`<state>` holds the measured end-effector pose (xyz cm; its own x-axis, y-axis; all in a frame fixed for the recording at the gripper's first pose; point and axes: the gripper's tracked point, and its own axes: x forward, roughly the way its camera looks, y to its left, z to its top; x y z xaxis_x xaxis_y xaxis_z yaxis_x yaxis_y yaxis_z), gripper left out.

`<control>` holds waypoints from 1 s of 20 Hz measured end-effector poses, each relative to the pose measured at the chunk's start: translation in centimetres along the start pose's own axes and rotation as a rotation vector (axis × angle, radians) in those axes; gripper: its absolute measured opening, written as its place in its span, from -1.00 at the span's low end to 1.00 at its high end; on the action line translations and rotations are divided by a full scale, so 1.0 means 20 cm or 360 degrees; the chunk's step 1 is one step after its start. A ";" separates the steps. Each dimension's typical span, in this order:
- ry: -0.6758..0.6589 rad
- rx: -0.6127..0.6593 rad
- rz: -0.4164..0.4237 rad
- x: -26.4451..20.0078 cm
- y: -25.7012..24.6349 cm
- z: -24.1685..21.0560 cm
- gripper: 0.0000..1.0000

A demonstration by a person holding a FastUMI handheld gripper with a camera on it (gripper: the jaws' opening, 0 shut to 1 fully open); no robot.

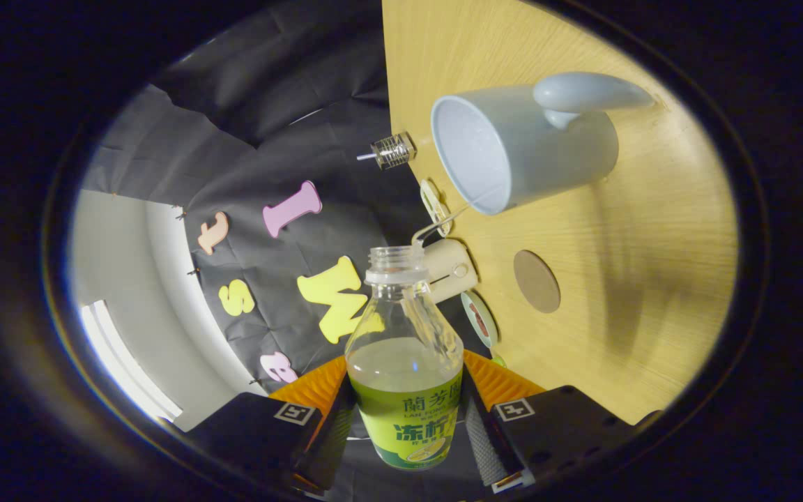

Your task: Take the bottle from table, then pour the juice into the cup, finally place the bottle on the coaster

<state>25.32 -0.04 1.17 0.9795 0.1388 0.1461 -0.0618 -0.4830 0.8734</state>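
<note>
Tipping the uncapped juice bottle toward the cup

Holding the juice bottle (405,376) by its labelled lower half, we have our gripper (405,425) clamped on it, one finger pressing each side, so it sits snug between them with its open neck pointing ahead. We judge the grip is low on the body so the mouth stays free for pouring. The whole view is rolled sideways, which tells us the bottle is already tilted; the pale juice lies below the shoulder and has not reached the neck, so no stream is running yet.

The grey cup (513,150) stands on the wooden table (652,279) beyond the fingers, its opening turned toward the bottle mouth but well apart from it. The round brown coaster (536,281) lies bare on the table between cup and bottle, ready for the last step. Near the table's edge we see a small cream device (450,268) and a small clear glass item (391,150). Behind hangs the booth's wrinkled black cloth wall (290,125), with a white wall (123,279) beside it.
</note>
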 end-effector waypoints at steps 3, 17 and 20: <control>-0.0004 0.0056 0.0023 -0.01 0.04 0.01 0.56; -0.0042 0.0220 0.0132 -0.03 0.22 0.05 0.56; -0.0044 0.0265 0.0139 -0.04 0.23 0.05 0.56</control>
<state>24.44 -3.22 4.58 0.9769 0.0674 0.2030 -0.1164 -0.6289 0.7688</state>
